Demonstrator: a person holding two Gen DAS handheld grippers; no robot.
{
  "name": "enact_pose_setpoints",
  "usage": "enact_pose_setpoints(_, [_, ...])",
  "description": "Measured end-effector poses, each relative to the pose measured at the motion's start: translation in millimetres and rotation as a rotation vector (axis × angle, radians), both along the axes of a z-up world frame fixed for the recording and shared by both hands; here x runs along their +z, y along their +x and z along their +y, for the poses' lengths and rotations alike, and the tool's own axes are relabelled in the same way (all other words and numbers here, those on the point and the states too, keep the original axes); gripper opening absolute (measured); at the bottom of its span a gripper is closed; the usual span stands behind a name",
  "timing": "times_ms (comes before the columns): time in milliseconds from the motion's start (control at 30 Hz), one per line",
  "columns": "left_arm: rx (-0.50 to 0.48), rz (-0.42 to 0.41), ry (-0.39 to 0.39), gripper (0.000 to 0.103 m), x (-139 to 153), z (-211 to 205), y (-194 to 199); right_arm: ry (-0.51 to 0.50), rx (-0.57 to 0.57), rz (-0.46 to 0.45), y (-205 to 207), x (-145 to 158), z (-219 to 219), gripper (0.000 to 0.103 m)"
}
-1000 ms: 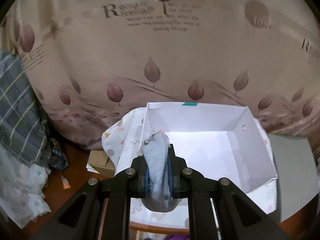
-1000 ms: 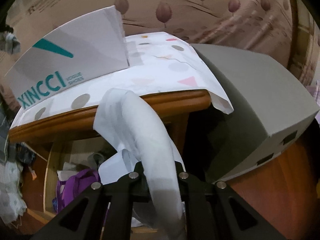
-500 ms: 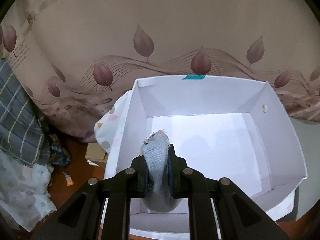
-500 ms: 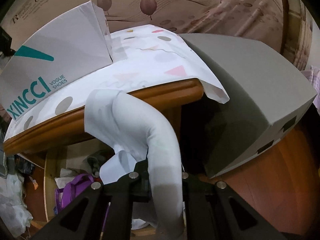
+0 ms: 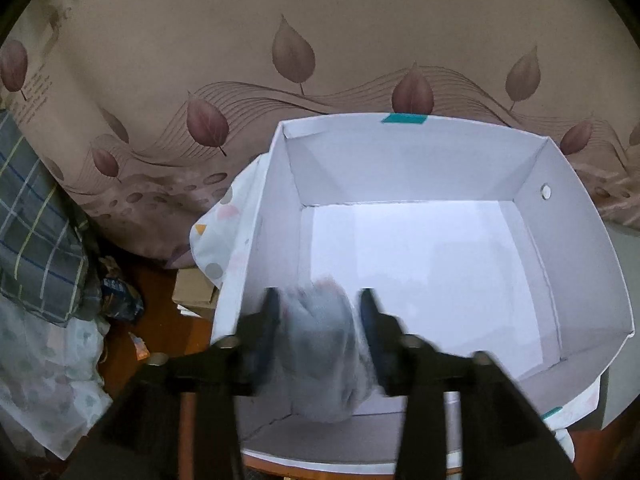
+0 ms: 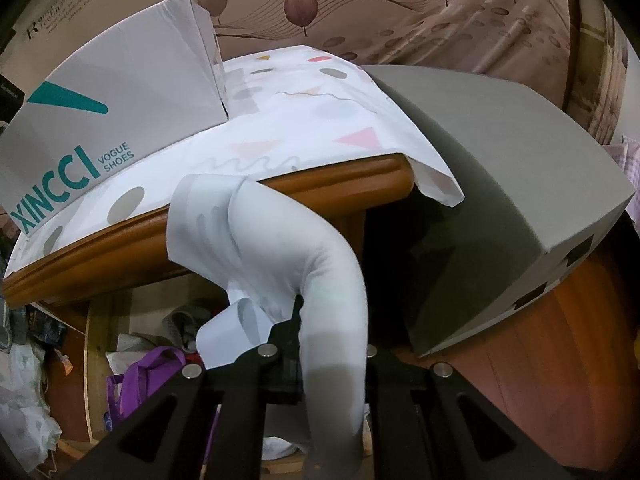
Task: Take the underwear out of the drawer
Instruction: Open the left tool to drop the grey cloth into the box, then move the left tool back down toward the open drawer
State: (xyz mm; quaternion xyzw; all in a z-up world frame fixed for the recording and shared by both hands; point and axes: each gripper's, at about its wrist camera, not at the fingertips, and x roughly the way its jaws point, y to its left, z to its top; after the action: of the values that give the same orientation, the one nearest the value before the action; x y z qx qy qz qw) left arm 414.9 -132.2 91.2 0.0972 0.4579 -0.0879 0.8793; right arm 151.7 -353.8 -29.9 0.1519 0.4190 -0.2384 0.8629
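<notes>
Over the white box [image 5: 424,276], grey underwear [image 5: 324,356] between the opening left gripper's [image 5: 320,312] jaws.

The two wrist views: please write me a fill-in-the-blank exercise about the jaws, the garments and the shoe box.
1. The left gripper hangs over the open white ____.
2. Its jaws are ____, with a blurred grey-blue garment between them.
3. The right gripper is shut on a pale ____ garment.
4. The teal word on the box's side is ____.

Missing words: shoe box; opening; white; XINCCI
</notes>
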Motion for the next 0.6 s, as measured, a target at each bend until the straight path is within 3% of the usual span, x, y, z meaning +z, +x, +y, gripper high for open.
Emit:
enact_pose_setpoints(67, [-0.010,-0.025,-0.002,0.063,5.7,0.4,-4.5,-0.001,0.004,0.002,0.4,-0.6,0.5,0.009])
enact_pose_setpoints(133, [-0.034,-0.032,-0.018,0.068,10.4,-0.8,-9.8,-0.005,0.008,0.003,0.4,-0.5,1.1,0.009])
enact_pose_setpoints(367, [-0.084,-0.129,-0.054,0.073,39.1,8.7,-51.9,-0.024,0.031,0.005,-0.4,-0.9,4.4,0.009])
enact_pose_setpoints(600, [0.013,-0.200,-0.172,0.083,49.7,70.8,-112.6,-0.028,0.061,-0.001,-2.7,0.6,5.9,0.009])
